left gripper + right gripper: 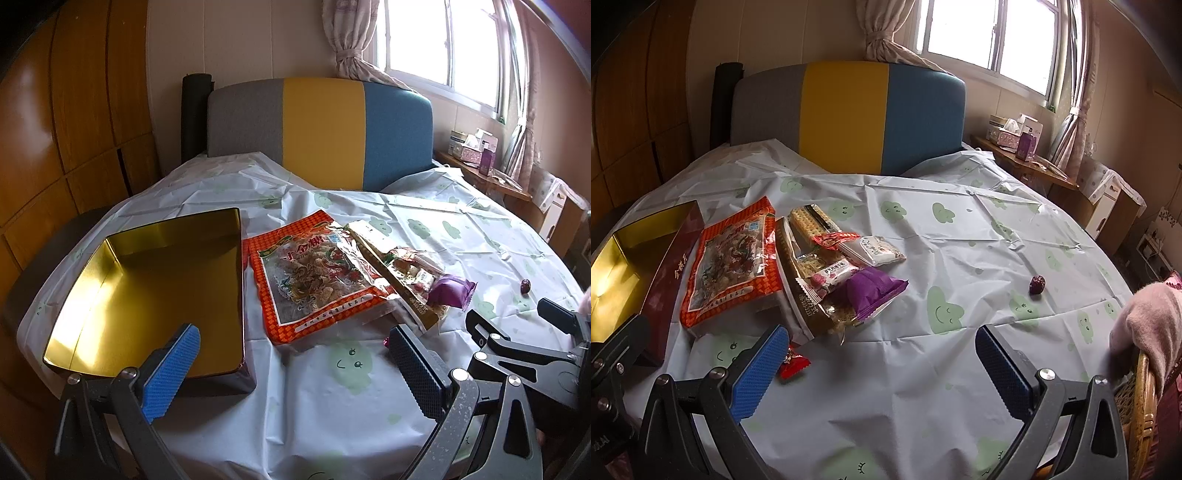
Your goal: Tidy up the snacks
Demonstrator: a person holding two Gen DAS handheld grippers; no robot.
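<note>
An open gold-lined tin box (pixel 147 288) (pixel 617 266) stands on the table at the left. Right of it lies a pile of snacks: a large orange-red bag (pixel 314 280) (pixel 731 266), a cracker pack (pixel 809 221), a white packet (pixel 879 251), a pink packet (pixel 831 277) and a purple packet (pixel 450 291) (pixel 868 291). A small red candy (pixel 792 363) lies near my right gripper's left finger. A dark red date (pixel 524 285) (pixel 1037 285) lies alone to the right. My left gripper (pixel 291 365) is open and empty, between box and snacks. My right gripper (pixel 882 365) is open and empty.
The round table carries a white cloth with green cloud faces (pixel 942 314). A grey, yellow and blue chair back (pixel 321 129) stands behind it. A wicker chair with pink cloth (pixel 1145 332) is at the right. A side shelf with boxes (pixel 1015 136) stands under the window.
</note>
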